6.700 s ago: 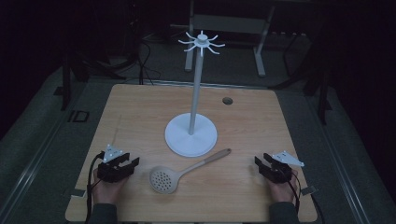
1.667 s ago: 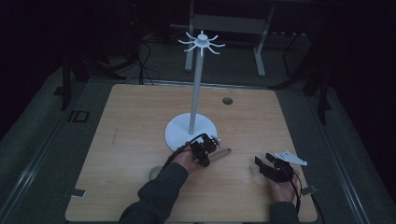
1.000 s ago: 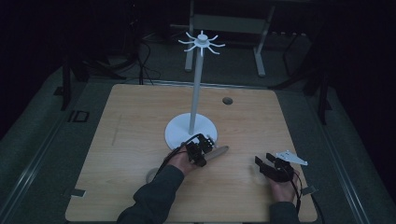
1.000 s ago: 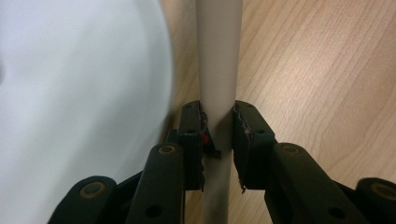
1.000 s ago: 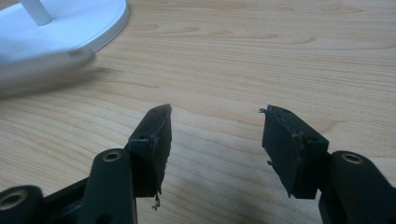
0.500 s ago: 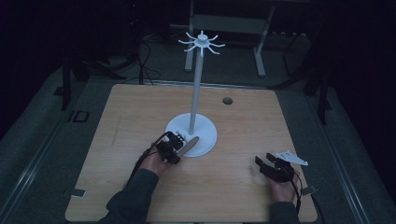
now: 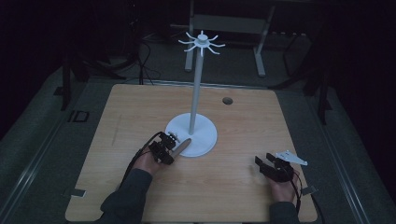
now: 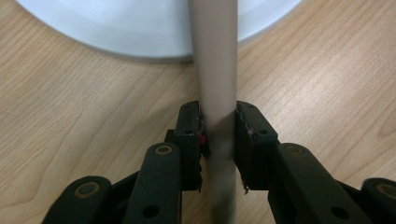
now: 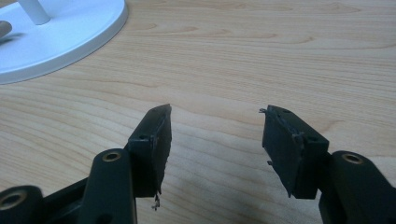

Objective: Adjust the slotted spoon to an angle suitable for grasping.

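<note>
Left tool (image 7: pixel 169 145) has dragged the spoon handle (image 8: pixel 215 93) leftward to the stand (image 7: pixel 201 140) base's near-left edge, still clamped though its jaws just eased. Right tool (image 9: pixel 215 135) stands released, right of the stand.

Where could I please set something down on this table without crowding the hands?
Free: the left strip of the table beside the stand's white base, and the far right corner past the small dark hole. Crowded: the near middle, where the left claw grips the spoon handle against the base.
</note>
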A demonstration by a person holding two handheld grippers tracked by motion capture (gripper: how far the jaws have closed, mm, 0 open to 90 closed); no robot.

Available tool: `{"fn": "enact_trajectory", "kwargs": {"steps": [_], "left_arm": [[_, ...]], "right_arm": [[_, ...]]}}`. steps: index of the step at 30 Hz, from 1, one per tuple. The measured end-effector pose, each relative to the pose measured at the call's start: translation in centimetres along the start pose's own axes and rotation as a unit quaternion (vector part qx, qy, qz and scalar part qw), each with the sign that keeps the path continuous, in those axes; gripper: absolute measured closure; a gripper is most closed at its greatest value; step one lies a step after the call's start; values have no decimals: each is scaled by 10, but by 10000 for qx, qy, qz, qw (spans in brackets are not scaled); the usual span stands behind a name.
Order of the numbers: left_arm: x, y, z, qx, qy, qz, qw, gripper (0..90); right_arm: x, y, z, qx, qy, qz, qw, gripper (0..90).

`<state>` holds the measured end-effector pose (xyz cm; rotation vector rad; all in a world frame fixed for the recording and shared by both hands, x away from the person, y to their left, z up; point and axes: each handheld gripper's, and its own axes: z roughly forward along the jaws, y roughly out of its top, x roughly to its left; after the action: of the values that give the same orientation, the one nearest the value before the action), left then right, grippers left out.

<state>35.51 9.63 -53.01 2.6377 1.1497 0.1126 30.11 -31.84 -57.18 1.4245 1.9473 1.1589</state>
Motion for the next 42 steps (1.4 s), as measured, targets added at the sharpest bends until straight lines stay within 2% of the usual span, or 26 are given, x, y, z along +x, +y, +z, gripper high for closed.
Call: {"fn": "enact_trajectory", "kwargs": {"steps": [5,10,19,21,22,23,24,25,27,29,31,32,35,42], "left_arm": [[2,4,5,34,-67,-49,10000,711],[5,7,7,-41,-62,-100,9999,722],[-3,5,3,-227,133,-48,9996,729],[-5,3,-4,-380,201,-92,9990,729],[-5,3,-4,-380,201,-92,9990,728],[-5,2,-10,-513,247,-125,9983,729],[-5,2,-10,-513,247,-125,9983,728],[-6,0,-16,-664,277,-141,9973,728],[-6,-1,-20,-797,302,-155,9962,729],[-6,-1,-20,-797,302,-155,9962,729],[-5,-3,-30,-1092,380,-205,9931,729],[-5,-3,-30,-1092,380,-205,9931,729],[-6,-3,-36,-1266,450,-236,9907,728],[-8,-3,-53,-1662,603,-317,9837,729]], "right_arm": [[0,0,0,1,9,2,10000,419],[0,0,0,-1,9,8,10000,419],[0,0,0,1,23,15,10000,418],[0,0,0,1,26,16,10000,418],[0,0,0,1,26,16,10000,418],[0,0,0,3,25,17,10000,418],[0,0,0,3,25,17,10000,418],[0,0,0,5,22,10,10000,418],[0,0,0,8,19,7,10000,418],[0,0,0,10,17,5,10000,418],[0,0,0,12,12,4,10000,418],[0,0,0,12,12,4,10000,418],[0,0,0,17,14,2,10000,418],[0,0,0,15,15,1,10000,417]]}}
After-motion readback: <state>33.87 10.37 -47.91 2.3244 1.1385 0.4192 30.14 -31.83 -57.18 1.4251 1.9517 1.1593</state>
